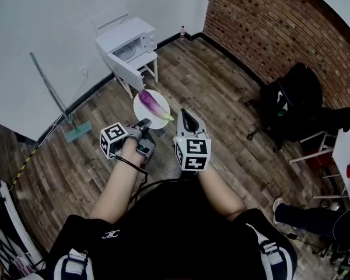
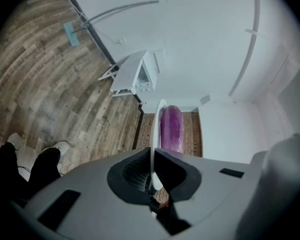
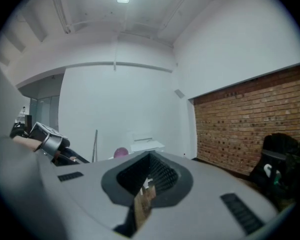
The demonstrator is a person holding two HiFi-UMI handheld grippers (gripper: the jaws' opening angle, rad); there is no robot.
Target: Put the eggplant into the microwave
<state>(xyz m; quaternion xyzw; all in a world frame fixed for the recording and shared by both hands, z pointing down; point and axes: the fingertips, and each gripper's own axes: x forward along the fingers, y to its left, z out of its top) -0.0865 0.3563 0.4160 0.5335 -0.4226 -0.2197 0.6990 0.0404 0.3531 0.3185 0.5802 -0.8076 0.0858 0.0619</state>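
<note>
Purple eggplant (image 1: 153,104) lies on a white plate (image 1: 162,98) pinched at its rim by the left hand-held gripper (image 1: 145,123), right hand-held gripper (image 1: 189,120) narrow and empty, mid-carry; next probably needs reaching the open microwave (image 1: 127,42) well ahead.

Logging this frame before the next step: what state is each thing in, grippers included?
microwave: door open.
eggplant: lying on the plate.
plate: held off the floor by its rim.
left gripper: shut on the plate's rim.
right gripper: shut, empty.
</note>
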